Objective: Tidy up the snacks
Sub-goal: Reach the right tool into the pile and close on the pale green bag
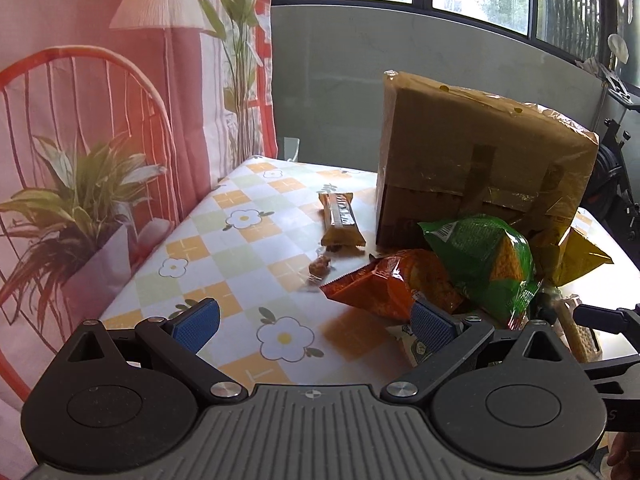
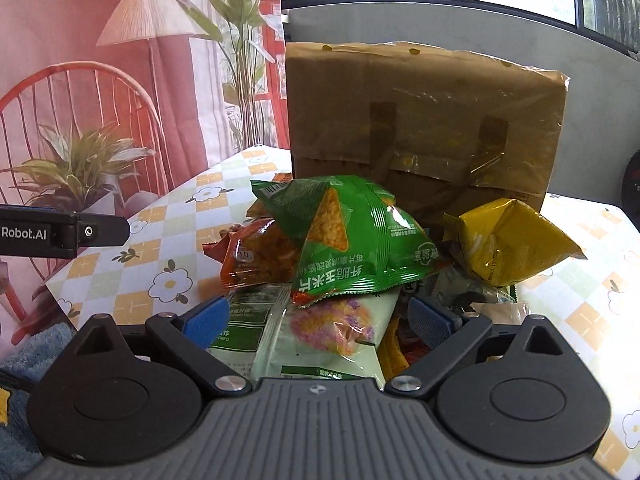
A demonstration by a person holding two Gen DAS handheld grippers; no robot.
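Observation:
A heap of snack bags lies on the flowered tablecloth in front of a brown cardboard box (image 2: 424, 120). On top is a green chip bag (image 2: 348, 236), with an orange bag (image 2: 256, 252) to its left and a yellow bag (image 2: 508, 240) to its right. My right gripper (image 2: 320, 322) is open just above the near side of the heap. A pale green packet (image 2: 336, 328) lies between its blue pads, which do not press on it. My left gripper (image 1: 316, 324) is open over bare cloth, its right pad close to the orange bag (image 1: 396, 284). A brown candy bar (image 1: 342, 220) lies apart, left of the box (image 1: 480, 160).
A small wrapped sweet (image 1: 320, 266) sits near the candy bar. The table (image 1: 224, 248) ends at the left against a printed backdrop of a chair, lamp and plants. Windows and a grey wall stand behind the box. The left gripper's side (image 2: 64, 232) shows in the right wrist view.

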